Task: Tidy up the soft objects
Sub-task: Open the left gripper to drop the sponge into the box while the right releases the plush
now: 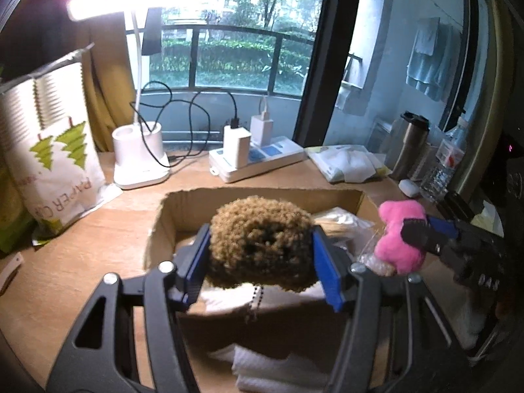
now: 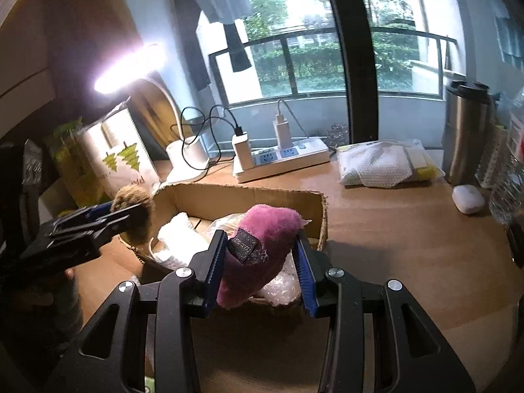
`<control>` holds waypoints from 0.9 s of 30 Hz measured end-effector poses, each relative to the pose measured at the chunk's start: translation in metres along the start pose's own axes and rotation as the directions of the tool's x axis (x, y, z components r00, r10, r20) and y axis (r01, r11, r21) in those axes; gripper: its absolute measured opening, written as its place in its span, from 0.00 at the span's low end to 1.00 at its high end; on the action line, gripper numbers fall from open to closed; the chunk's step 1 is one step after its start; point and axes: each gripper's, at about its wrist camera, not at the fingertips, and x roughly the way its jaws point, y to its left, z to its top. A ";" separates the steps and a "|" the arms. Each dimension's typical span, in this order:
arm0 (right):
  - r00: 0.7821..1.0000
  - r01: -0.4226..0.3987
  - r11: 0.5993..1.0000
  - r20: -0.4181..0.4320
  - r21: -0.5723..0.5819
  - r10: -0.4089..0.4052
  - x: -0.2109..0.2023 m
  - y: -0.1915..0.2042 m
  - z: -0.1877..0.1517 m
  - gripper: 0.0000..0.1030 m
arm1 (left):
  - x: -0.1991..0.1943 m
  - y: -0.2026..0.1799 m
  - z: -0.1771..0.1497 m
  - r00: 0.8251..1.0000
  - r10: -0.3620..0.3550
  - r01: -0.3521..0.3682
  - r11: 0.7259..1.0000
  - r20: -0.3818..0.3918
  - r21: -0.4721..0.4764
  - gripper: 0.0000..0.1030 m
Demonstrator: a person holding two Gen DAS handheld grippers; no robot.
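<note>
My left gripper (image 1: 260, 245) is shut on a brown curly plush toy (image 1: 258, 239) with a bead chain hanging under it, held over the open cardboard box (image 1: 183, 203). My right gripper (image 2: 262, 262) is shut on a pink plush toy (image 2: 262, 245) with a black label, held over the box's near right part (image 2: 249, 199). In the left wrist view the pink toy (image 1: 398, 239) and the right gripper (image 1: 422, 229) show at the right. In the right wrist view the brown toy (image 2: 134, 216) and the left gripper (image 2: 98, 219) show at the left. White folded cloth (image 2: 177, 239) and plastic wrap lie inside the box.
On the wooden desk behind the box stand a white lamp base (image 1: 140, 154), a power strip (image 1: 258, 160) with chargers and cables, a paper-cup bag (image 1: 55, 150), a packet of white cloths (image 2: 383, 163), a steel tumbler (image 2: 465, 137), a white earbud case (image 2: 468, 198) and a water bottle (image 1: 445, 160).
</note>
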 end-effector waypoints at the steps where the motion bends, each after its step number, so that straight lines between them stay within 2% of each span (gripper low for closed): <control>1: 1.000 0.000 1.000 -0.006 -0.011 0.000 0.003 0.000 0.000 0.42 | 0.006 -0.001 0.001 1.000 -0.003 0.003 1.000 -0.005 -0.004 0.58; 4: 0.999 0.012 0.999 -0.031 -0.037 -0.013 0.013 0.000 -0.002 0.42 | 0.021 -0.004 0.000 1.000 -0.006 0.006 1.000 -0.024 -0.012 0.58; 7: 0.999 0.018 0.999 -0.027 -0.044 -0.020 0.015 -0.003 -0.002 0.52 | 0.035 -0.006 0.000 0.999 -0.006 0.005 1.000 -0.054 -0.015 0.60; 8: 0.999 0.024 0.999 -0.024 -0.043 -0.025 0.014 -0.004 -0.002 0.55 | 0.039 -0.007 -0.001 0.998 -0.009 0.008 1.000 -0.070 -0.010 0.62; 11: 0.999 0.033 0.999 -0.026 -0.033 -0.034 0.014 -0.010 -0.001 0.56 | 0.040 -0.011 -0.002 0.997 -0.018 0.018 1.000 -0.080 -0.003 0.71; 14: 0.999 0.048 0.998 -0.023 -0.026 -0.049 0.013 -0.012 -0.002 0.57 | 0.036 -0.012 -0.002 0.997 -0.033 0.033 0.999 -0.071 0.000 0.82; 16: 0.998 0.054 0.998 -0.021 -0.022 -0.054 0.011 -0.013 -0.003 0.57 | 0.030 -0.012 -0.001 0.998 -0.033 0.033 0.999 -0.059 0.000 0.85; 27: 0.997 0.073 0.997 0.004 -0.038 -0.073 -0.015 0.006 -0.009 0.57 | -0.008 -0.008 -0.002 0.999 -0.037 0.037 0.999 -0.008 0.006 0.86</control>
